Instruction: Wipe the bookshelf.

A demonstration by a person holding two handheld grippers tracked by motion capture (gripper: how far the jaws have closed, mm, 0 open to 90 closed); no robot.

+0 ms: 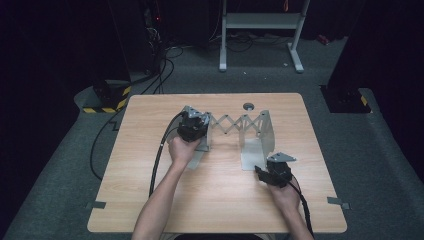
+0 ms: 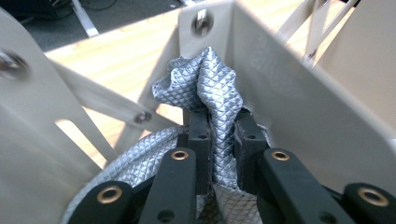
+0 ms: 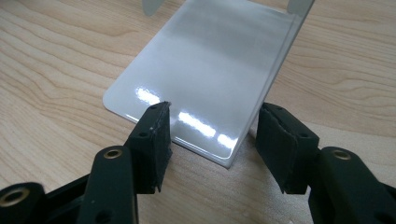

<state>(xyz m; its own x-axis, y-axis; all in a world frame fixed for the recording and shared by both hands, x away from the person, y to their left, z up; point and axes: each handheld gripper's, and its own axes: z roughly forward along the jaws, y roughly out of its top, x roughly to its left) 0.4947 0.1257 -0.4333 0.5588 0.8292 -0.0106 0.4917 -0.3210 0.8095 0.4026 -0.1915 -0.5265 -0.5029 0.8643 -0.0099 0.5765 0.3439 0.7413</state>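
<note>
A pale metal folding rack point(image 1: 235, 123) with a scissor lattice stands across the middle of the wooden table point(image 1: 150, 125). My left gripper point(image 1: 196, 122) reaches into the rack's left end. In the left gripper view its pads point(image 2: 201, 133) are shut on a bunched silver quilted cloth point(image 2: 217, 88), between the rack's walls point(image 2: 299, 98). My right gripper point(image 1: 260, 171) sits low at the near edge of the rack's right base plate point(image 1: 251, 156). In the right gripper view my right gripper point(image 3: 212, 140) is open, its jaws straddling the near corner of the glossy plate point(image 3: 205, 70).
A small grey round piece point(image 1: 248, 106) lies on the table behind the rack. Tape tabs point(image 1: 95, 204) mark the table's near corners. Beyond the table are cables point(image 1: 162, 75) on the floor and a white frame stand point(image 1: 260, 22).
</note>
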